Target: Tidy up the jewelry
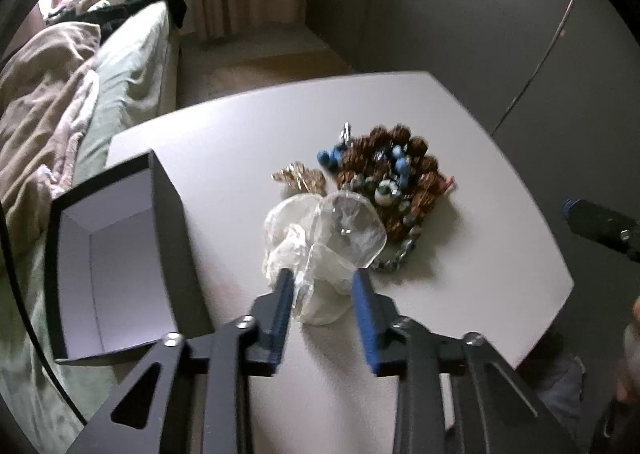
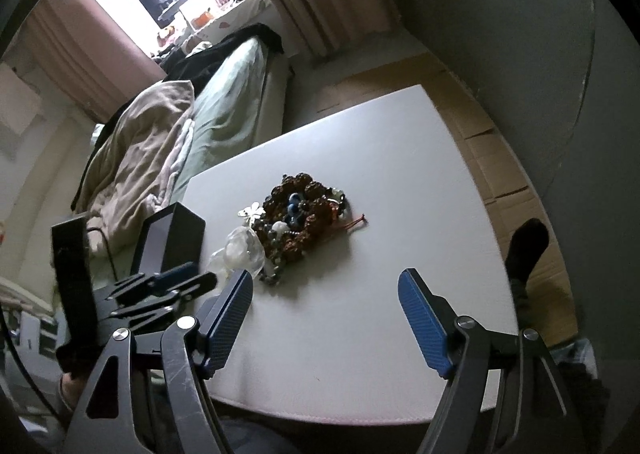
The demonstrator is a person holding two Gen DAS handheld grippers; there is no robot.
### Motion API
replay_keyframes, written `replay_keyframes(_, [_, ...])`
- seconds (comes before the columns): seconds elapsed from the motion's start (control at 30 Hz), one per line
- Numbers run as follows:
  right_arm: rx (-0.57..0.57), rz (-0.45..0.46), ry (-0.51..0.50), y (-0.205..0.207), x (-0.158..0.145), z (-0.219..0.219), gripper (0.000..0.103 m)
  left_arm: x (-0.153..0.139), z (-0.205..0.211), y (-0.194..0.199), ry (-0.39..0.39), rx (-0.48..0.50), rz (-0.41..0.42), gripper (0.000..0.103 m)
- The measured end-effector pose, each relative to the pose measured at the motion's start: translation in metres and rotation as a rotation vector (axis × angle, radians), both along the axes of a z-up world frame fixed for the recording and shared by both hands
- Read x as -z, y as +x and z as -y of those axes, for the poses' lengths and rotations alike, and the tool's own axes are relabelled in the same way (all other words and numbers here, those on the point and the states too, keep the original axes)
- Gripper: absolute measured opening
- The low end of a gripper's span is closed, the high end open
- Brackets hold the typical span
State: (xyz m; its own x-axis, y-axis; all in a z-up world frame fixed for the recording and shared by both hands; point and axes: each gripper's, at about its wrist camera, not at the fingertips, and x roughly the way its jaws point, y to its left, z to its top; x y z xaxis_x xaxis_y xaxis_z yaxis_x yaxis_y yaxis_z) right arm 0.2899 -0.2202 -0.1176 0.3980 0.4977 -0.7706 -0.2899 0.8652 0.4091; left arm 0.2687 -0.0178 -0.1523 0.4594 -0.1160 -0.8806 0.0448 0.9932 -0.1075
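Jewelry heaped mid-tabletop [image 1: 224, 141], box [image 1: 116, 254] open to its left.
Left gripper [image 1: 322, 278] jaws straddle a clear pouch [image 1: 324, 238], parted, contact unclear; right gripper [image 2: 326, 286] jaws gape wide. Bead pile [image 1: 396, 181] blurs together, pouch covering its near edge.

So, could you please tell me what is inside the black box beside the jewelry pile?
The black box is open, and its white walls and floor show bare, with no jewelry. The near inner corner is hidden behind the left gripper.
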Motion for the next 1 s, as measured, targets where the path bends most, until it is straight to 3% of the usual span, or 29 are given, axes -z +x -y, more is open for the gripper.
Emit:
replay_keyframes(0.07, [-0.003,-0.013,0.018,0.003,0.002,-0.003,0.076,0.006,-0.001,0.004,-0.009,-0.004,-0.023,0.003])
replay_keyframes(0.17, [-0.009,-0.047,0.052,0.008,0.007,-0.006,0.076,0.001,-0.004,0.001,-0.041,-0.016,0.001,0.001])
replay_keyframes(0.33, [-0.028,-0.117,0.083,0.021,0.020,-0.022,0.075,-0.019,-0.014,-0.009,-0.066,-0.044,0.060,0.000])
replay_keyframes(0.43, [-0.056,-0.184,0.098,0.029,0.032,-0.040,0.065,-0.032,-0.026,-0.019,-0.084,-0.070,0.094,0.000])
replay_keyframes(0.77, [-0.060,-0.309,0.023,0.049,0.063,-0.083,0.050,-0.065,-0.059,-0.050,-0.129,-0.123,0.173,0.000])
replay_keyframes(0.9, [-0.035,-0.349,0.005,0.050,0.072,-0.088,0.009,-0.073,-0.074,-0.062,-0.144,-0.143,0.196,0.000])
replay_keyframes(1.0, [-0.017,-0.342,0.049,0.048,0.068,-0.083,0.002,-0.079,-0.085,-0.069,-0.153,-0.162,0.212,0.000])
